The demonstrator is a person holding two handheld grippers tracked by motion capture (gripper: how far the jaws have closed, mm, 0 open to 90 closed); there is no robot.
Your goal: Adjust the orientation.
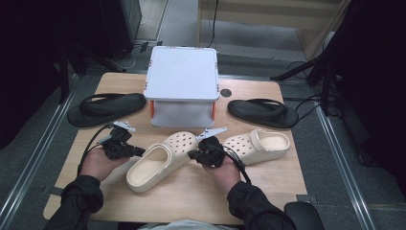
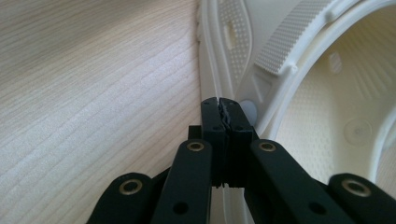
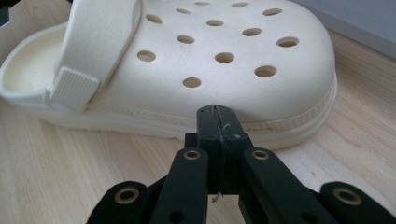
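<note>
Light wooden tabletop (image 1: 191, 191), rectangular, pale grain, standing on a grey floor with dark equipment stands and cables around it.

Item: white lidded plastic storage box (image 1: 182, 79) with orange clasps, at the far middle of the tabletop.

Item: two black rubber flip-flops, one (image 1: 106, 108) to the left of the box, the other (image 1: 263, 112) to its right, each lying flat, soles down.

Item: cream perforated foam clog with heel strap (image 1: 160, 160), near the middle of the tabletop, lying at a slant, toe toward the box, open heel toward the person. It lies between the two grippers. In the left gripper view its rim and textured strap (image 2: 299, 42) lie right in front of the jaws.

Item: second cream perforated foam clog (image 1: 258, 146), to the right of the first, toe pointing left, well short of the right-hand flip-flop.

Item: left gripper (image 1: 139, 152), black, two-jawed, held in the person's left hand (image 1: 98, 163), pointing right at the heel side of the slanted clog. Jaws pressed together with nothing between them; tips (image 2: 222, 108) at the clog's rim, whether touching cannot be told.

Item: right gripper (image 1: 191, 154), black, held in the person's right hand (image 1: 222, 170), pointing left at the toe side of the same clog. Jaws fully closed, empty; tips (image 3: 217, 114) just at the ribbed sole edge below the perforated upper (image 3: 224, 56).

Item: dark sleeves (image 1: 76, 201), entering from the near edge.
</note>
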